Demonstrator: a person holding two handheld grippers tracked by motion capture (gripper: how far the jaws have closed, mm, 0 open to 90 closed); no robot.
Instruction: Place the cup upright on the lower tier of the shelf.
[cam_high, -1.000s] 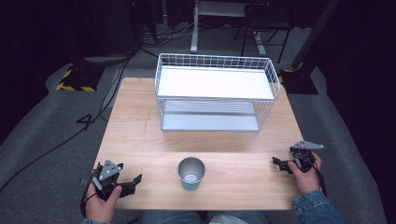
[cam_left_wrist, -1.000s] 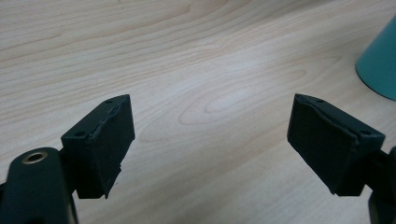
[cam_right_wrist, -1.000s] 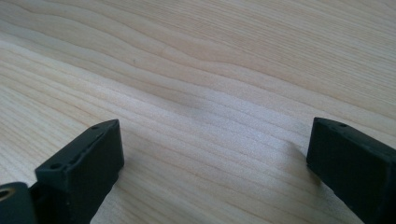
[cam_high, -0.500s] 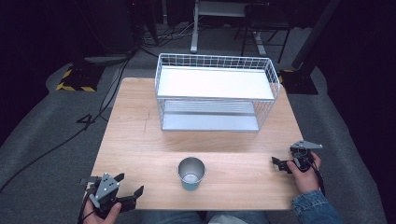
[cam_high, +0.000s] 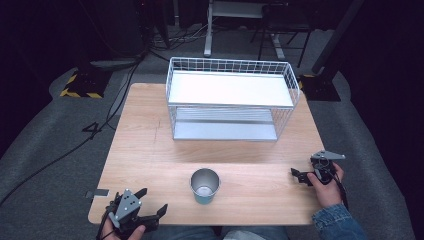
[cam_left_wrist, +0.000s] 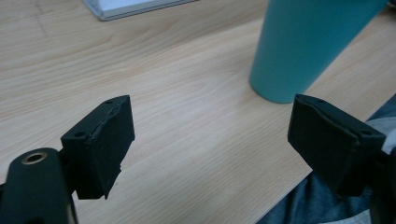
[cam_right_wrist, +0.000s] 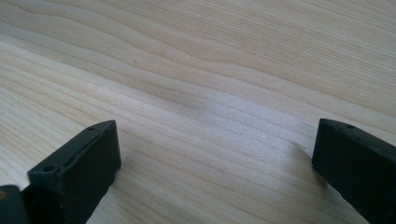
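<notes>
A: Where is the cup (cam_high: 205, 185) found, and why might it be set there?

B: It is stood upright near the front edge of the bench (cam_high: 150, 150), about midway between the two hands and well apart from the wire rack (cam_high: 232, 100) behind it. So placed, it can be reached from either side, which is judged to be the reason. In the left gripper view its teal wall (cam_left_wrist: 303, 46) is seen ahead and to one side of the fingers (cam_left_wrist: 100, 140).

A: How are the fingers of the left gripper (cam_high: 150, 212) held?

B: They are spread wide, and nothing is held between them. The gripper is kept low at the front left corner of the bench, aimed toward the cup; an approach for a side grasp is suggested, since the opening looks wide enough for the cup's body.

A: And the right gripper (cam_high: 298, 176)?

B: Its fingers (cam_right_wrist: 79, 172) are likewise opened wide and nothing is gripped; bare wood is seen between them. It is rested near the right edge, well apart from the cup, probably so that the way is left free for the other hand.
</notes>
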